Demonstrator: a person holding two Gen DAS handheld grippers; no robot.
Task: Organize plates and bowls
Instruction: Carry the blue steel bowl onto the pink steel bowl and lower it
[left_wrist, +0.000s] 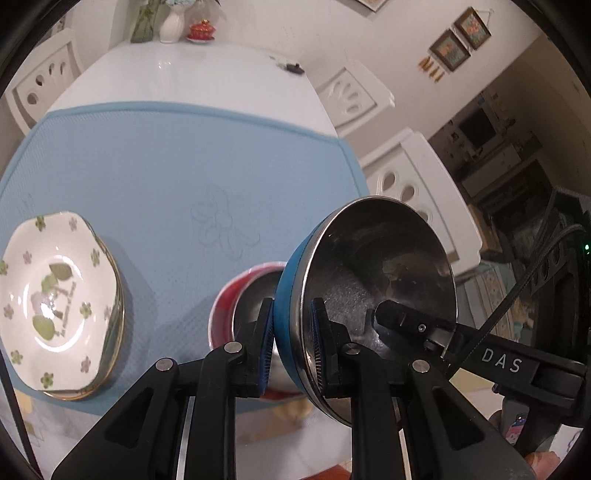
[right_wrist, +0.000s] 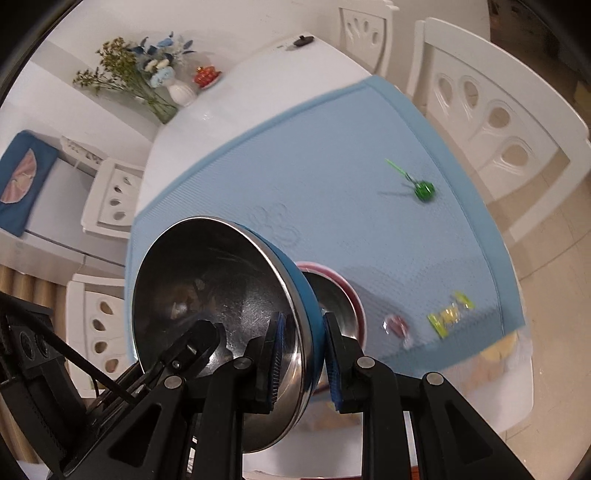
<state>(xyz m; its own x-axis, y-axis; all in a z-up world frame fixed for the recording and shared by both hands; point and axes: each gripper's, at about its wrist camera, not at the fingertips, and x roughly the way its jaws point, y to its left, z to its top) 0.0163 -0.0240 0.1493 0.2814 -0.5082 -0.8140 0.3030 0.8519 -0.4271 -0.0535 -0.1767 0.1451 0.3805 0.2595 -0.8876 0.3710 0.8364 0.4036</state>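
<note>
A blue bowl with a steel inside is held tilted above the blue mat. My left gripper is shut on its rim on one side. My right gripper is shut on the rim of the same blue bowl on the other side. Under it a red bowl with a steel inside stands on the mat; it also shows in the right wrist view. A stack of flowered white plates lies at the mat's left edge.
A green candy on a stick, a red wrapped candy and a yellow-green wrapper lie on the mat. White chairs stand around the table. A vase with flowers and a red lidded pot stand at the far end.
</note>
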